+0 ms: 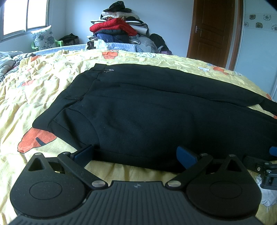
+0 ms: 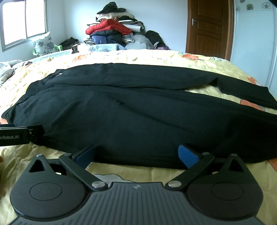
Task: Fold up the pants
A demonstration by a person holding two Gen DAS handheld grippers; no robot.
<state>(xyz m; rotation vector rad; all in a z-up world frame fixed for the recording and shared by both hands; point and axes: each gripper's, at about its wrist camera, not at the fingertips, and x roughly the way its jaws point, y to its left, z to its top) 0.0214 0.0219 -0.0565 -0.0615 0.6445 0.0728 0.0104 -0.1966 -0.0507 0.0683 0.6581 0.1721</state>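
Note:
Black pants [image 1: 147,112] lie flat on a yellow flowered bedspread [image 1: 43,86], waistband to the left and legs running off to the right. My left gripper [image 1: 135,154] is open, its blue pads at the near edge of the pants by the waist end. My right gripper [image 2: 136,154] is open at the near edge further along the leg. The pants [image 2: 138,112] fill the right wrist view, the two legs splitting apart at the right. The left gripper's body [image 2: 19,135] shows at the left edge of the right wrist view; the right gripper [image 1: 264,166] shows at the right edge of the left wrist view.
A tall pile of clothes and quilts [image 1: 117,29] stands behind the bed against the far wall. A brown door [image 1: 213,32] is at the right, a window [image 1: 22,15] and a flowered pillow [image 1: 43,38] on a green chair at the left. Rumpled bedding [image 1: 8,60] lies at far left.

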